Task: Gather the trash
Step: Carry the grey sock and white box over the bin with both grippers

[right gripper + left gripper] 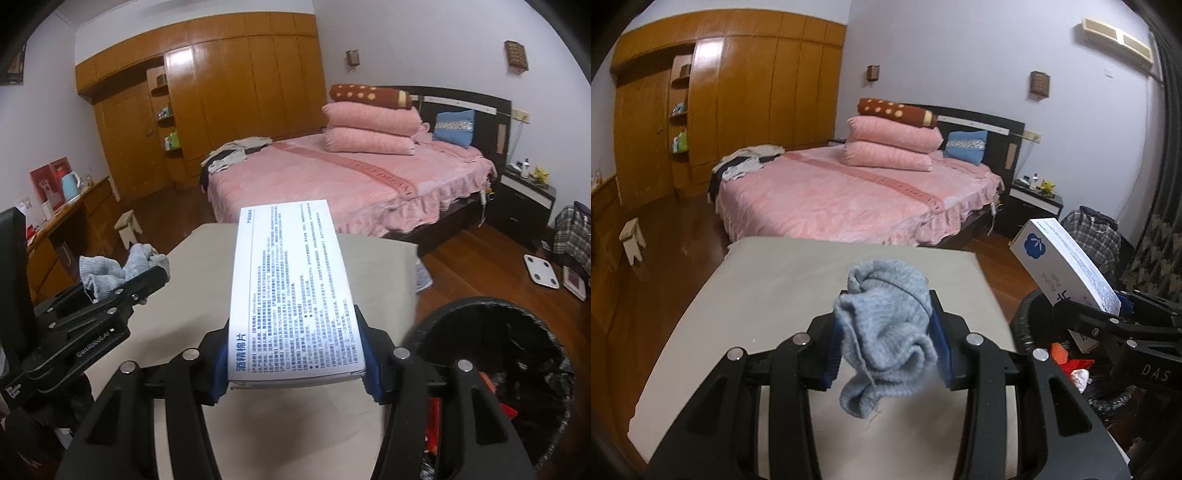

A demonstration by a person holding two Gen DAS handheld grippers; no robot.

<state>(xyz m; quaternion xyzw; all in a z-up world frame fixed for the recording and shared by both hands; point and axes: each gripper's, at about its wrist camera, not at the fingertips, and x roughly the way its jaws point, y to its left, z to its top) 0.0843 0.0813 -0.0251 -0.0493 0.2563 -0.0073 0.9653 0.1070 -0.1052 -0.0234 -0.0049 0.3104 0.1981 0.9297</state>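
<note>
A crumpled grey sock [886, 332] hangs above the beige table [768, 295], and my left gripper [884, 312] is shut on it. A white alcohol-pad box [291, 280] with blue print sticks forward from my right gripper [291, 321], whose blue pads press on its sides. In the left wrist view the box [1060, 266] and right gripper [1123, 306] are at the right, over the black-lined trash bin [1030, 321]. The right wrist view has the bin [517, 310] at lower right with red and white scraps inside, and the left gripper [147, 273] with the sock [107, 273] at left.
A pink bed [351, 177] lies beyond the table, with a black nightstand [524, 199] at its right. A small stool [129, 225] and a desk with a kettle [70, 184] stand at the left. A white scale [541, 271] and a plaid bag [572, 232] are on the wooden floor.
</note>
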